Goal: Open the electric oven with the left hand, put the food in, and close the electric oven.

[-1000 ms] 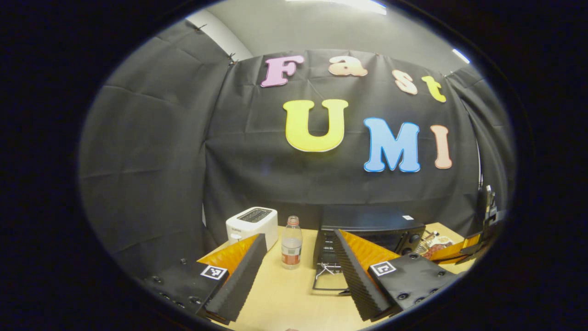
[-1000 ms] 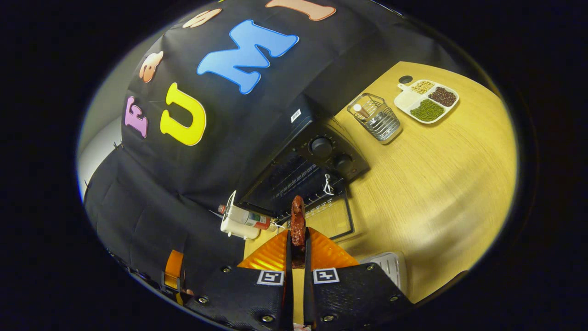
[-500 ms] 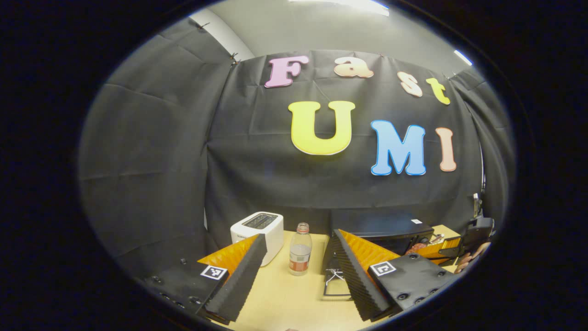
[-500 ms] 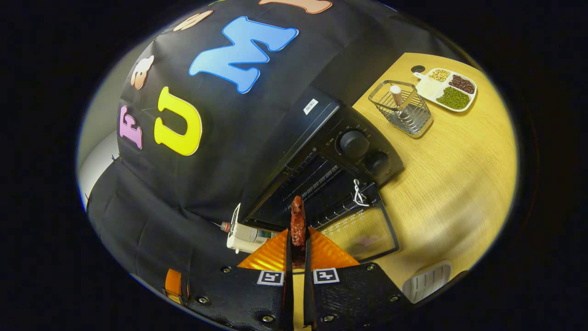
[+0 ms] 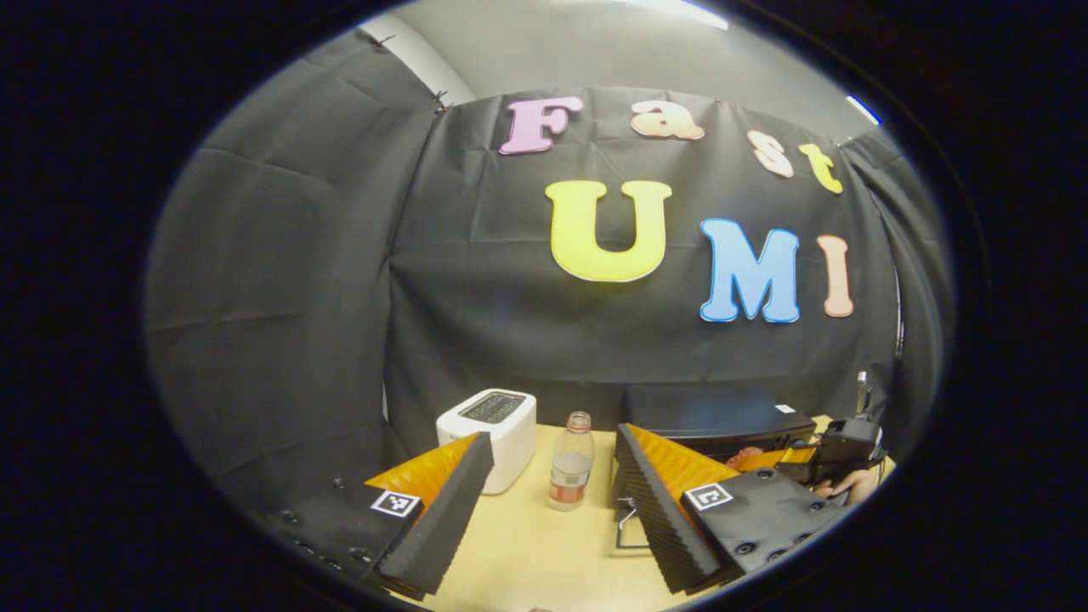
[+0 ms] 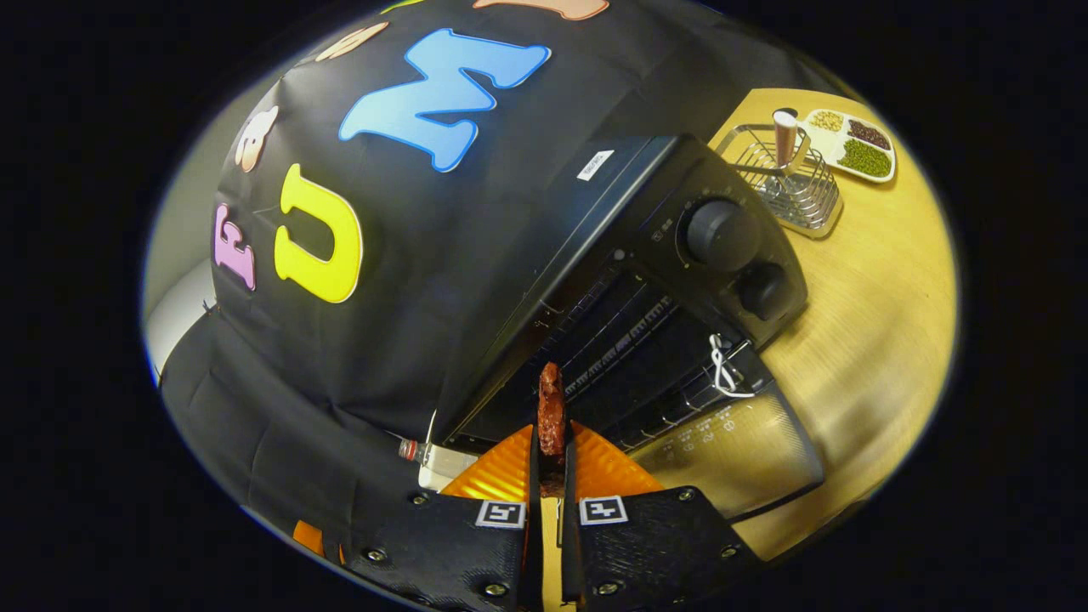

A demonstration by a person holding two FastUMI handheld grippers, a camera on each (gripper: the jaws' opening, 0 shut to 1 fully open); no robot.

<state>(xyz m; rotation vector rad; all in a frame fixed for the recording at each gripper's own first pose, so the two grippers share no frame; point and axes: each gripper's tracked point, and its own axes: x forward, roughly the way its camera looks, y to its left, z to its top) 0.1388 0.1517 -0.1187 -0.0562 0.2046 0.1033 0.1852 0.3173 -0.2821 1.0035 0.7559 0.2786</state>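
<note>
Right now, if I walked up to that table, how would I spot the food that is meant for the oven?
Find the black oven on the wooden table, its glass door folded down flat in front. Just before its open mouth, the right tongs are closed on a thin dark red slice of food, held on edge. It is the only item up in the air.

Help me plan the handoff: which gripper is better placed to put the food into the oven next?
Right. The right gripper grips the food before the oven's lowered door. The left gripper is open, holding nothing.
</note>
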